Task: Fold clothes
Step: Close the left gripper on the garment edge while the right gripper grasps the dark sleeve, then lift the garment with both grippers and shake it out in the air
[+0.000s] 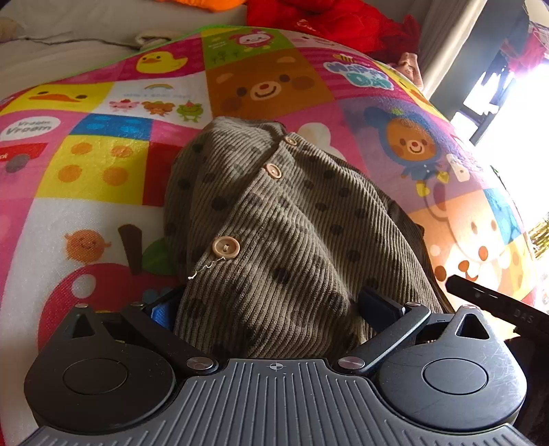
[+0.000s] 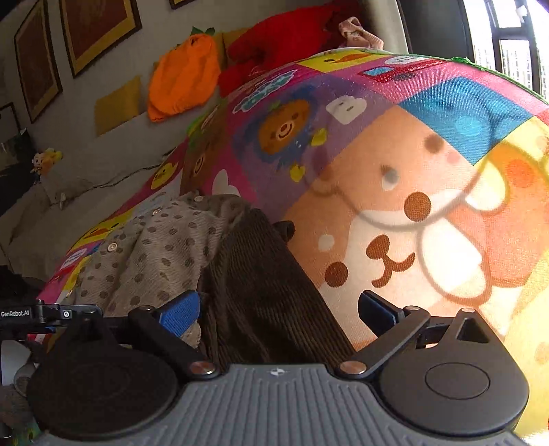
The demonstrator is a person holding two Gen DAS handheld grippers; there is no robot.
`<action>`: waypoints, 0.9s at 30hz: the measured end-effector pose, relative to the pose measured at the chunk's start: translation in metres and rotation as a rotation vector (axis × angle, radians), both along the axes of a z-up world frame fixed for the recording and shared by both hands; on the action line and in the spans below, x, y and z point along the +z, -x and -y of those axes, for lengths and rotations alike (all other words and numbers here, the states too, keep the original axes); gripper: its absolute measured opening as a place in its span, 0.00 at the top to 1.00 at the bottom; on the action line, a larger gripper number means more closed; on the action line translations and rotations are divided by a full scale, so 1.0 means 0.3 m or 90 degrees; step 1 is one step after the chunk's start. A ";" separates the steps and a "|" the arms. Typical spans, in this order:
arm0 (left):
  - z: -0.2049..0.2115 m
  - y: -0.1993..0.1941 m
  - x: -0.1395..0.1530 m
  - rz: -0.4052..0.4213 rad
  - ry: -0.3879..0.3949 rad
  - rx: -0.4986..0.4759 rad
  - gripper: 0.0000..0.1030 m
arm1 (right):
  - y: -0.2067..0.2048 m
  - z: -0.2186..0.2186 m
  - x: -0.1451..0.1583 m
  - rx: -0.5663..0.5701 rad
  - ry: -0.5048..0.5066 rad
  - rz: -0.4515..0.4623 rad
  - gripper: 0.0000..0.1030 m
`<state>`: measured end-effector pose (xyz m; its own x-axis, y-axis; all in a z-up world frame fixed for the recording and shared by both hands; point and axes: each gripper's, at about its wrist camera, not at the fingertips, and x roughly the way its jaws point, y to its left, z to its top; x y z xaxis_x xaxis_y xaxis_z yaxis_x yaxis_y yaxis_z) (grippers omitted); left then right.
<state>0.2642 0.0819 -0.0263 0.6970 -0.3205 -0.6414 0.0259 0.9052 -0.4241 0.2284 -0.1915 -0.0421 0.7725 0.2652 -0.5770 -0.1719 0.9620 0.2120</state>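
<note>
An olive corduroy baby garment (image 1: 274, 219) with dark dots and tan buttons lies on a colourful cartoon play mat (image 1: 103, 164). My left gripper (image 1: 271, 308) is open, its jaws standing wide either side of the garment's near end, cloth bulging between them. In the right wrist view the same garment (image 2: 164, 250) lies to the left, with its darker brown corduroy part (image 2: 267, 291) running between the jaws of my right gripper (image 2: 278, 314), which is open too. The right gripper's edge shows in the left wrist view (image 1: 497, 305).
The play mat (image 2: 394, 171) covers a bed or sofa. A red garment (image 1: 326, 20), an orange one (image 2: 182, 79) and a small pink item (image 2: 357, 34) lie beyond the mat's far edge. A bright window stands at the right. Framed pictures hang on the wall.
</note>
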 end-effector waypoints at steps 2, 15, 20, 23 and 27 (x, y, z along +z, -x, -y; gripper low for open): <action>0.009 0.012 -0.001 0.003 -0.007 -0.010 0.00 | -0.055 -0.027 -0.042 0.004 0.021 -0.013 0.22; 0.192 0.283 0.008 -0.012 -0.018 -0.159 0.33 | 0.281 0.089 -0.057 0.054 0.016 -0.075 0.76; 0.306 0.477 0.002 -0.003 -0.030 -0.247 0.42 | 0.537 0.176 -0.059 0.060 0.004 -0.083 0.84; 0.345 0.567 0.011 0.003 -0.057 -0.293 0.41 | 0.652 0.224 -0.037 0.055 -0.011 -0.083 0.85; 0.348 0.628 0.062 0.056 -0.115 -0.290 0.18 | 0.710 0.291 0.014 0.000 -0.042 -0.018 0.68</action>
